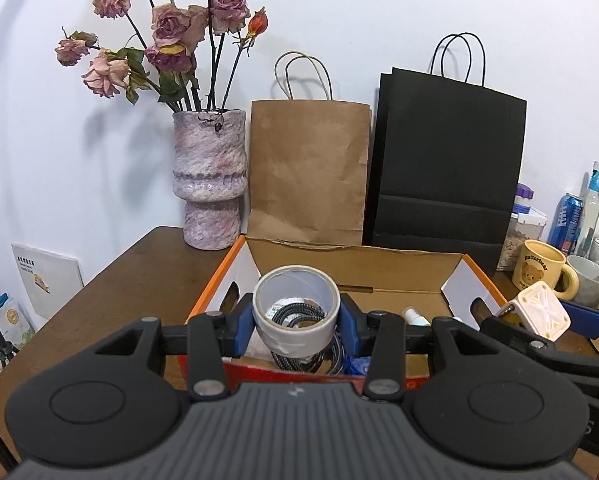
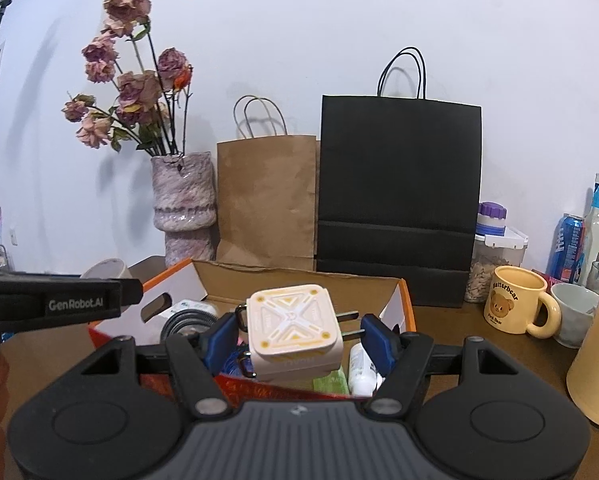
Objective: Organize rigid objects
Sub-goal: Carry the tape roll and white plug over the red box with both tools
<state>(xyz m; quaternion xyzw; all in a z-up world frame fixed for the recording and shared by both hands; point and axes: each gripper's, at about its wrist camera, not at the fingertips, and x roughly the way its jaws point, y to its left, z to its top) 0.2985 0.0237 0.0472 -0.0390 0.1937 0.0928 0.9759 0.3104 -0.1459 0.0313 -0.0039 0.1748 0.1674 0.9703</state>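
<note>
Tape roll [image 1: 296,312] and charger [image 2: 293,330] above box [image 1: 355,258]

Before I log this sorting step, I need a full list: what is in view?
tape roll: 1, white, in left gripper over box
charger: 1, white and yellow, in right gripper over box
box: 1, orange-edged cardboard, on table
cable: 1, black braided, in box
small bottle: 1, white, in box
vase: 1, pink, with dried roses, back left
bags: 2, brown and black, against wall
mug: 1, yellow, right of box
can: 1, blue, far right
left gripper: shut on tape roll
right gripper: shut on charger
</note>
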